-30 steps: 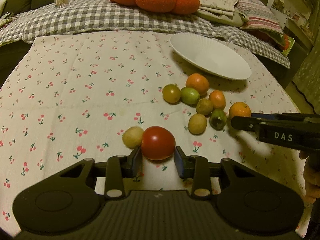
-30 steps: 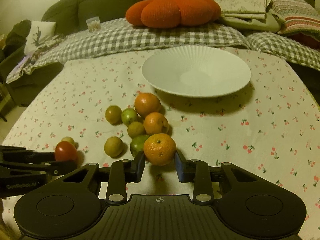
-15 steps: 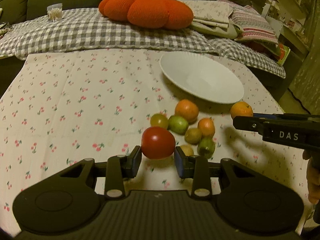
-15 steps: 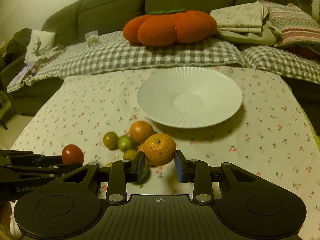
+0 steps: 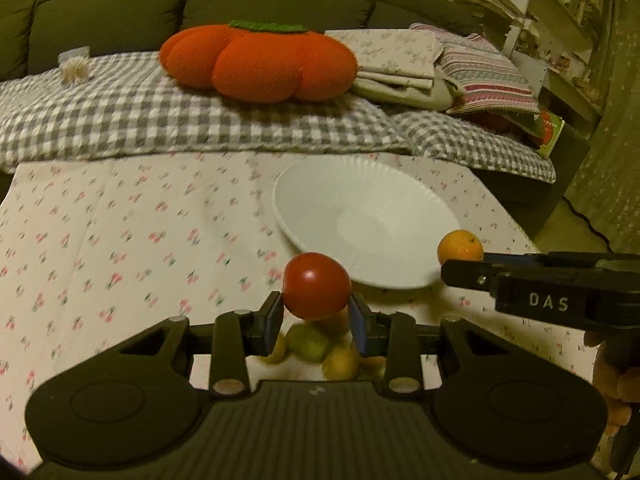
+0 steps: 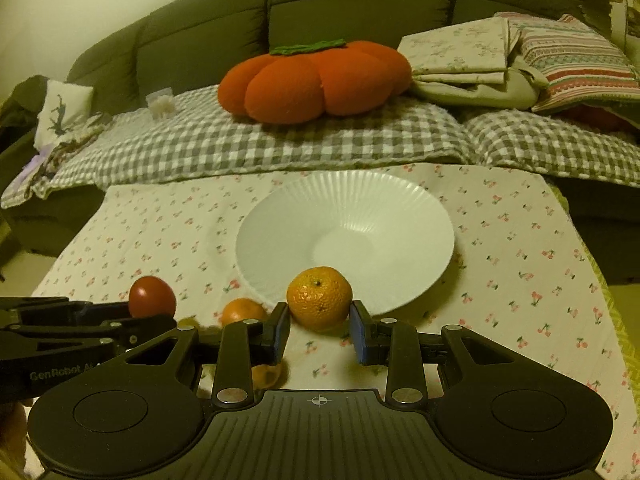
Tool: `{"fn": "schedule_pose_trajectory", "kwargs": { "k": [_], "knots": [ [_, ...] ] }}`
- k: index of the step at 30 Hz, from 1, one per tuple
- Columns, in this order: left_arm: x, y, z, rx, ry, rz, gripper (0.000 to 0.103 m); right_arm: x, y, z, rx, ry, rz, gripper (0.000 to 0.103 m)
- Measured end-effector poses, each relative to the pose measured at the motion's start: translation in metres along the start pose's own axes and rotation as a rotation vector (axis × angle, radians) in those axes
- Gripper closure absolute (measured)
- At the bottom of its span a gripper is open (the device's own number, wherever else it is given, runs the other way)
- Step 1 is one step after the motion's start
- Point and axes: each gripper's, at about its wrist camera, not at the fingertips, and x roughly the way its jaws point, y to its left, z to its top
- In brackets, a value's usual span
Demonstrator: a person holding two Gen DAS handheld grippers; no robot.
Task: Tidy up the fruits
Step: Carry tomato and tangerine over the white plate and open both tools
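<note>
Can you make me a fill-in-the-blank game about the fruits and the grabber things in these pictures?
1. The left gripper is holding a red ____.
2. The right gripper is holding an ____.
3. The white plate has ____ fruits on it right now.
4. On the sofa behind the table sits a big cushion shaped like a ____.

Missing words: tomato; orange; no; pumpkin

Left claw (image 5: 316, 316) lifted the tomato (image 5: 316, 285) off the cloth, right claw (image 6: 320, 330) raised the mandarin (image 6: 319, 297), both nearer the plate (image 6: 400, 200)
</note>
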Motion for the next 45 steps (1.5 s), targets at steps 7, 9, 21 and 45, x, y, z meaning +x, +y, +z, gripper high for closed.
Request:
{"fn": "schedule_pose_trajectory", "kwargs": {
  "k": [7, 9, 21, 45],
  "knots": [
    [0.023, -0.014, 0.014, 0.041, -0.01, -0.016, 0.069, 0.011, -0.014, 0.011, 0.022, -0.005, -0.015, 0.072],
    [0.029, -0.017, 0.016, 0.053, -0.007, -0.021, 0.069, 0.015, -0.019, 0.013, 0.03, -0.003, -0.019, 0.072],
    [0.055, -0.024, 0.018, 0.081, 0.021, -0.027, 0.069, 0.033, -0.035, 0.013, 0.069, 0.02, -0.028, 0.072],
    [0.053, -0.026, 0.018, 0.078, 0.003, -0.034, 0.058, 0.04, -0.037, 0.011, 0.085, 0.039, -0.006, 0.068]
  ]
}}
